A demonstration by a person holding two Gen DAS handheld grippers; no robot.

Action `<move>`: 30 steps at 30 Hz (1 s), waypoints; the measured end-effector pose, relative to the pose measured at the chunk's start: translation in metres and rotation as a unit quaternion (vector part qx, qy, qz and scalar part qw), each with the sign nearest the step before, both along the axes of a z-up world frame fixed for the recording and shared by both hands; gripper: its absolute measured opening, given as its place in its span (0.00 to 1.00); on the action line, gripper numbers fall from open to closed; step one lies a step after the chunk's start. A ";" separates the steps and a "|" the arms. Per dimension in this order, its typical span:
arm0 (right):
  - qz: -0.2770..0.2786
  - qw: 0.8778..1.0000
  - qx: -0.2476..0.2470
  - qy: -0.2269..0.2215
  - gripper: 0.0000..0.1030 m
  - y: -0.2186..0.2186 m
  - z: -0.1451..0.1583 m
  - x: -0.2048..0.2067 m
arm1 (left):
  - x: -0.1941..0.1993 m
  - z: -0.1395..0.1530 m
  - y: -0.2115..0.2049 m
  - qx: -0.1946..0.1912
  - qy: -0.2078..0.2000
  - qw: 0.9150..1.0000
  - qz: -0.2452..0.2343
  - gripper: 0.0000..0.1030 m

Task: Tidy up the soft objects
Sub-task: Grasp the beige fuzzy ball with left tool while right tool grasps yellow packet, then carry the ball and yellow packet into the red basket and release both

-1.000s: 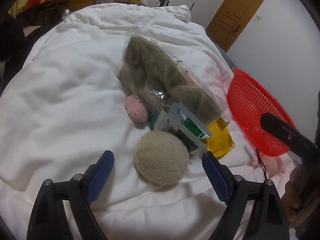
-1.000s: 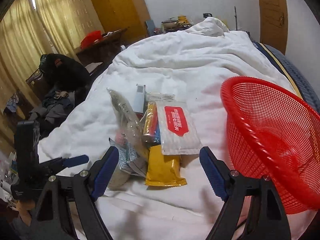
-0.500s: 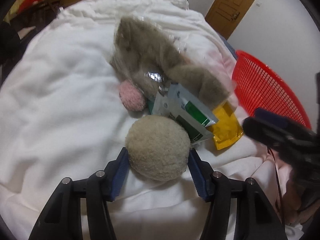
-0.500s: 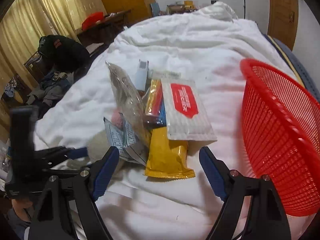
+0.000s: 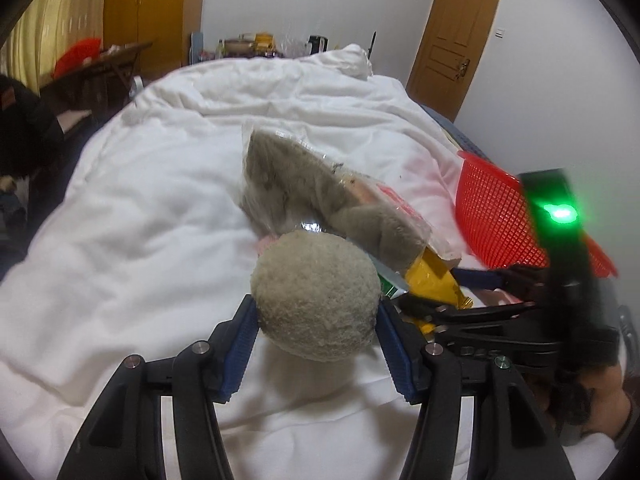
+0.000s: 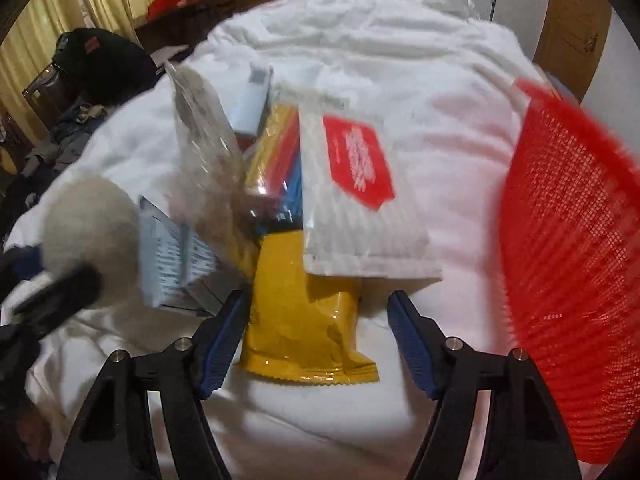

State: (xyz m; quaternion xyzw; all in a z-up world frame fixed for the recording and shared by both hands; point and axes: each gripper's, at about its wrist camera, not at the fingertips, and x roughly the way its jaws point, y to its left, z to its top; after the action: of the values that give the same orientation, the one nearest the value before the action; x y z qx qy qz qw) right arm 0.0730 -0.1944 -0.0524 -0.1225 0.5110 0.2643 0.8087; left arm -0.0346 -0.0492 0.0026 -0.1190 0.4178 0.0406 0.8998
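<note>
Gripping a beige plush ball (image 5: 316, 296) lifted off the white duvet (image 5: 140, 208), the left gripper (image 5: 316, 316) squeezes it lightly, so it could slip; the right gripper (image 6: 318, 316) gapes around, seemingly not pinching, a yellow packet (image 6: 304, 320) beside the red basket (image 6: 572, 264).

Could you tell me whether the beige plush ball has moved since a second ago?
Yes. The beige plush ball, now gripped by the left gripper, is lifted off the white duvet.
</note>
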 end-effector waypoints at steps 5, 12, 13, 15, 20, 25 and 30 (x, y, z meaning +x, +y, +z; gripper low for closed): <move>0.005 1.000 -0.016 -0.003 0.51 0.001 -0.004 -0.003 | -0.007 0.008 -0.008 0.037 -0.025 0.999 -0.003 0.60; 0.004 1.000 -0.014 -0.018 0.41 -0.006 0.004 -0.016 | -0.010 0.014 -0.012 0.051 -0.040 0.998 -0.006 0.60; 0.001 1.000 -0.012 -0.025 0.40 -0.009 0.007 -0.019 | -0.010 0.015 -0.011 0.050 -0.041 0.998 -0.005 0.60; -0.002 0.999 -0.009 -0.035 0.40 -0.013 0.015 -0.024 | -0.008 0.014 -0.010 0.041 -0.042 0.998 -0.003 0.60; 0.037 0.998 0.008 -0.055 0.40 -0.014 0.031 -0.041 | -0.007 0.012 -0.004 0.018 -0.037 0.999 -0.001 0.60; 0.040 0.994 0.036 -0.092 0.40 -0.017 0.048 -0.047 | -0.005 0.010 0.001 -0.001 -0.035 0.999 0.003 0.60; 0.047 0.985 0.068 -0.149 0.40 -0.022 0.087 -0.056 | -0.006 0.020 0.003 -0.013 -0.051 0.999 -0.004 0.60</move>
State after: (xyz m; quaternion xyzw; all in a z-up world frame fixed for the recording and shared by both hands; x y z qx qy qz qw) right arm 0.0170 -0.2166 0.0347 -0.1290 0.3590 0.3153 0.8689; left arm -0.0403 -0.0463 0.0231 -0.1312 0.3719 0.0254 0.9186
